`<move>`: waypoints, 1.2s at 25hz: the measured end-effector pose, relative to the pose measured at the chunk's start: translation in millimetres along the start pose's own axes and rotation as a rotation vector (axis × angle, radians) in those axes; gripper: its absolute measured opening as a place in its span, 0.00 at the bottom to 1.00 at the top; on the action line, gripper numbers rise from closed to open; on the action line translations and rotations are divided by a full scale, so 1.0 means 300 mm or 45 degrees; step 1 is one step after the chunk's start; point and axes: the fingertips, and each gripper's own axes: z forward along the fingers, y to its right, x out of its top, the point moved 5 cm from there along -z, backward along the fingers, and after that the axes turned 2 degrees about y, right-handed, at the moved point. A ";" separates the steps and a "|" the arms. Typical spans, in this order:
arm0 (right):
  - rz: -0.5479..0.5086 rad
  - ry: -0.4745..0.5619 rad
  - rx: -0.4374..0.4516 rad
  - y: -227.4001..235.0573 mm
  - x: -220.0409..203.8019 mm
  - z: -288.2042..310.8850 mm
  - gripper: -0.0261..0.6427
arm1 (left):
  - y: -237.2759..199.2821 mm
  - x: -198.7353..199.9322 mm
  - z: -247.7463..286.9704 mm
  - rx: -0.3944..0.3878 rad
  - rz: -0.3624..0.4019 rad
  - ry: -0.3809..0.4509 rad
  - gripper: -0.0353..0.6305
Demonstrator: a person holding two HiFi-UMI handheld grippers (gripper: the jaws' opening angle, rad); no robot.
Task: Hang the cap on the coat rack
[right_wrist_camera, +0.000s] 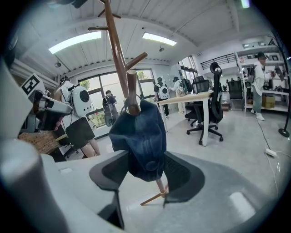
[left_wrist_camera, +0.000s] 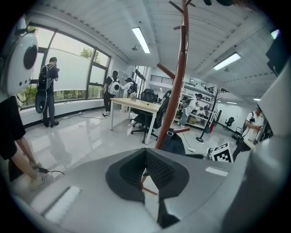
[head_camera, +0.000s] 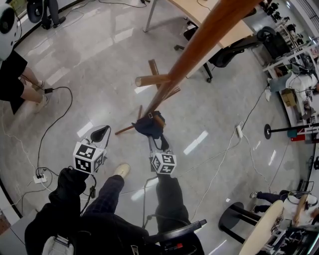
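Observation:
A dark blue denim cap (head_camera: pixel 149 124) hangs on a short peg (right_wrist_camera: pixel 132 93) of the brown wooden coat rack (head_camera: pixel 199 45), its crown drooping down. In the right gripper view the cap (right_wrist_camera: pixel 141 136) sits between the two black pads of my right gripper (right_wrist_camera: pixel 143 159), which stands open around it, the pads apart on either side. In the head view the right gripper (head_camera: pixel 153 138) reaches up to the cap from below. My left gripper (head_camera: pixel 99 132) is off to the left, shut and holding nothing. In the left gripper view its tips (left_wrist_camera: pixel 146 152) meet, and the cap (left_wrist_camera: pixel 175 144) shows beyond them.
The rack's legs (head_camera: pixel 152 79) spread over the glossy floor. A person in black (head_camera: pixel 12 74) stands at the left, near a cable and power strip (head_camera: pixel 40 177). A desk (head_camera: pixel 209 15) and office chair (head_camera: pixel 234 50) are behind the rack. A black stool (head_camera: pixel 239 216) is at lower right.

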 end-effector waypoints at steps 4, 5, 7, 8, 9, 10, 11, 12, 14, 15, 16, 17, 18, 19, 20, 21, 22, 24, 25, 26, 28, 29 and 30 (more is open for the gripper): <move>-0.003 0.010 -0.002 -0.019 0.005 -0.038 0.38 | 0.010 0.003 -0.029 -0.006 0.002 0.011 0.06; -0.002 0.012 -0.003 -0.024 0.007 -0.047 0.38 | 0.011 0.006 -0.037 -0.007 0.002 0.015 0.06; -0.003 0.007 -0.006 -0.031 0.008 -0.063 0.38 | 0.015 0.009 -0.051 -0.009 0.003 0.022 0.06; -0.003 0.004 -0.008 -0.036 0.007 -0.072 0.38 | 0.017 0.009 -0.058 -0.010 0.004 0.024 0.06; -0.002 0.003 -0.012 -0.041 0.007 -0.083 0.38 | 0.020 0.008 -0.065 -0.012 0.006 0.026 0.06; -0.001 0.006 -0.015 -0.049 0.009 -0.096 0.38 | 0.022 0.007 -0.074 -0.014 0.009 0.028 0.06; 0.000 0.011 -0.017 -0.057 0.013 -0.109 0.38 | 0.025 0.007 -0.084 -0.016 0.010 0.029 0.06; 0.001 0.016 -0.019 -0.066 0.019 -0.123 0.37 | 0.027 0.007 -0.094 -0.019 0.012 0.031 0.06; 0.001 0.026 -0.018 -0.080 0.036 -0.149 0.32 | 0.036 0.013 -0.112 -0.022 0.013 0.037 0.06; 0.000 0.032 -0.019 -0.084 0.043 -0.162 0.31 | 0.041 0.016 -0.119 -0.023 0.015 0.040 0.06; 0.001 0.040 -0.021 -0.087 0.051 -0.176 0.29 | 0.047 0.017 -0.126 -0.024 0.017 0.042 0.06; 0.002 0.049 -0.023 -0.091 0.059 -0.191 0.28 | 0.051 0.017 -0.134 -0.023 0.019 0.044 0.06; 0.004 0.059 -0.025 -0.098 0.068 -0.206 0.28 | 0.054 0.016 -0.143 -0.024 0.022 0.046 0.06; 0.005 0.070 -0.027 -0.107 0.077 -0.220 0.27 | 0.056 0.016 -0.152 -0.025 0.023 0.048 0.06; 0.004 0.081 -0.028 -0.116 0.087 -0.234 0.27 | 0.058 0.017 -0.163 -0.027 0.024 0.052 0.06; 0.002 0.091 -0.029 -0.127 0.098 -0.247 0.26 | 0.059 0.019 -0.173 -0.030 0.025 0.057 0.06; 0.000 0.102 -0.030 -0.137 0.108 -0.259 0.24 | 0.061 0.021 -0.184 -0.033 0.027 0.062 0.06; -0.002 0.122 -0.035 -0.159 0.126 -0.285 0.20 | 0.067 0.025 -0.207 -0.036 0.037 0.070 0.06; -0.003 0.134 -0.041 -0.169 0.133 -0.298 0.19 | 0.071 0.027 -0.218 -0.037 0.046 0.073 0.06; -0.004 0.147 -0.050 -0.177 0.142 -0.313 0.19 | 0.076 0.029 -0.227 -0.040 0.056 0.077 0.06; -0.006 0.175 -0.073 -0.187 0.161 -0.342 0.16 | 0.090 0.037 -0.244 -0.052 0.071 0.089 0.06; -0.007 0.188 -0.084 -0.192 0.172 -0.357 0.15 | 0.097 0.041 -0.254 -0.059 0.077 0.096 0.06; -0.009 0.200 -0.093 -0.197 0.182 -0.372 0.13 | 0.104 0.045 -0.264 -0.064 0.082 0.102 0.06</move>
